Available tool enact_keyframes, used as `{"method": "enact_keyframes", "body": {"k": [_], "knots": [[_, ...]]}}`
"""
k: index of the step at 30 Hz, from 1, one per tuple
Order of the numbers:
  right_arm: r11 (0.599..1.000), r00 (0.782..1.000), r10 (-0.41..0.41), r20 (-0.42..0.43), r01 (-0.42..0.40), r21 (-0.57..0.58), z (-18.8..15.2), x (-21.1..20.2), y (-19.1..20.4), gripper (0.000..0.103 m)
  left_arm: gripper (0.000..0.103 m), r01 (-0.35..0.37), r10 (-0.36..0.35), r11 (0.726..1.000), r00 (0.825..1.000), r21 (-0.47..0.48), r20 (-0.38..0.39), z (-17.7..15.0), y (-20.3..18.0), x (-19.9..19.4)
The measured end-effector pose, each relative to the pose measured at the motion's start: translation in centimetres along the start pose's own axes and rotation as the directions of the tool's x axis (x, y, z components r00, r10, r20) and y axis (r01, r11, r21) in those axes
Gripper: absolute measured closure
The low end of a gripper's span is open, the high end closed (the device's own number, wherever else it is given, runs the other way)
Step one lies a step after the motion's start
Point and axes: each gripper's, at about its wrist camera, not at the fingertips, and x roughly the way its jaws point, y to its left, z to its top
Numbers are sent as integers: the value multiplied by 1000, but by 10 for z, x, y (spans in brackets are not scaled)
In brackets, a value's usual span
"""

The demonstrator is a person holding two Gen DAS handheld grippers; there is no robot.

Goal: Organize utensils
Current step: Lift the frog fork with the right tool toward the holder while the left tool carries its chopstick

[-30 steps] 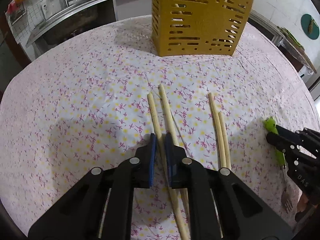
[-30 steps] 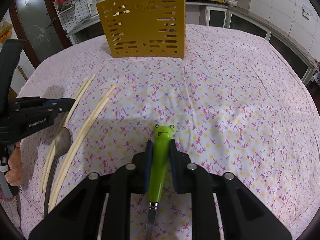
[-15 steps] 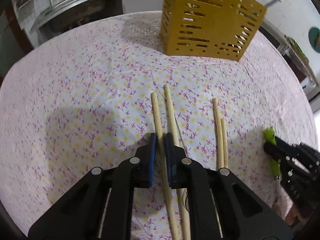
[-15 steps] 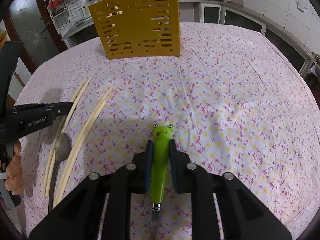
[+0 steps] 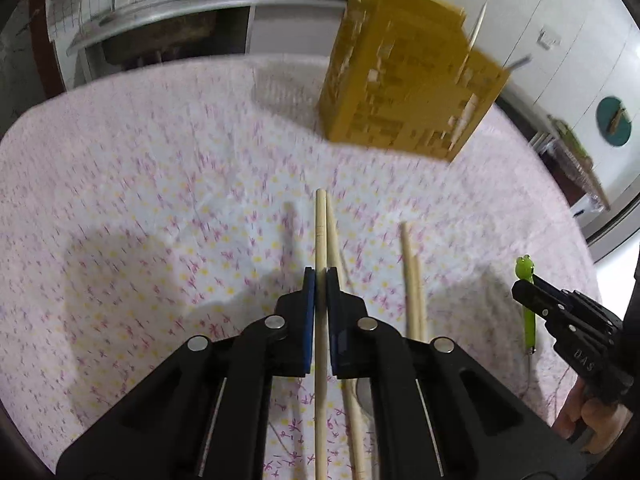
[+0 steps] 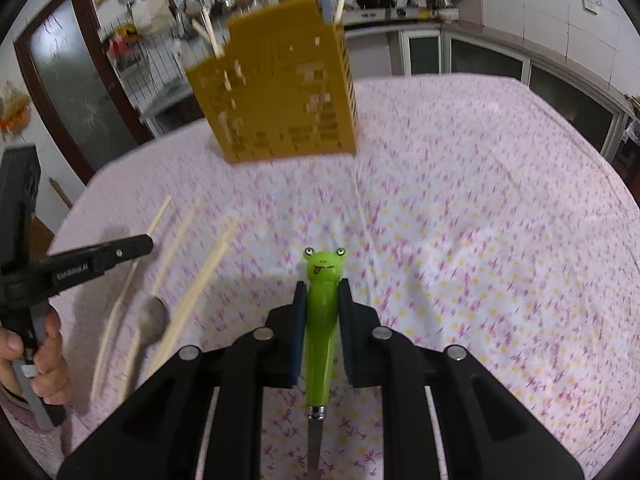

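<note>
Where chopsticks (image 5: 412,280) blur, spoon (image 6: 152,316) shows.

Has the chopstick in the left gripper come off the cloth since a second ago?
Yes. The chopstick has risen off the tablecloth, toward the yellow holder.

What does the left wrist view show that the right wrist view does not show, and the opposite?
Only the left wrist view shows the left gripper from behind, shut on one chopstick, and a teal round thing on the wall. Only the right wrist view shows the frog face of the green-handled utensil between the right gripper pads, and the spoon bowl clearly. Both show the yellow holder with sticks standing in it, loose chopsticks on the flowered tablecloth, and the other gripper from the side.
</note>
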Motion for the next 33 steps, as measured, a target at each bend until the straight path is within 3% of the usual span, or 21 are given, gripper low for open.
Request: {"method": "enact_keyframes", "body": {"k": [3, 7, 19, 25, 33], "knots": [[1000, 998, 3, 67, -3, -1, 7, -16, 1, 87, 99, 44, -44, 999, 997, -1, 64, 4, -3, -15], [1000, 991, 14, 135, -13, -11, 16, -30, 5, 87, 99, 84, -95, 994, 979, 66, 181, 8, -18, -38], [999, 979, 40, 200, -32, -43, 29, -47, 15, 87, 99, 144, -153, 988, 962, 58, 227, 19, -21, -62], [997, 966, 42, 255, -24, -72, 47, -64, 20, 87, 99, 131, -159, 985, 947, 115, 280, 29, -32, -73], [997, 963, 39, 267, -20, -74, 60, -66, 20, 87, 98, 126, -167, 981, 937, 149, 308, 37, -44, -83]]}}
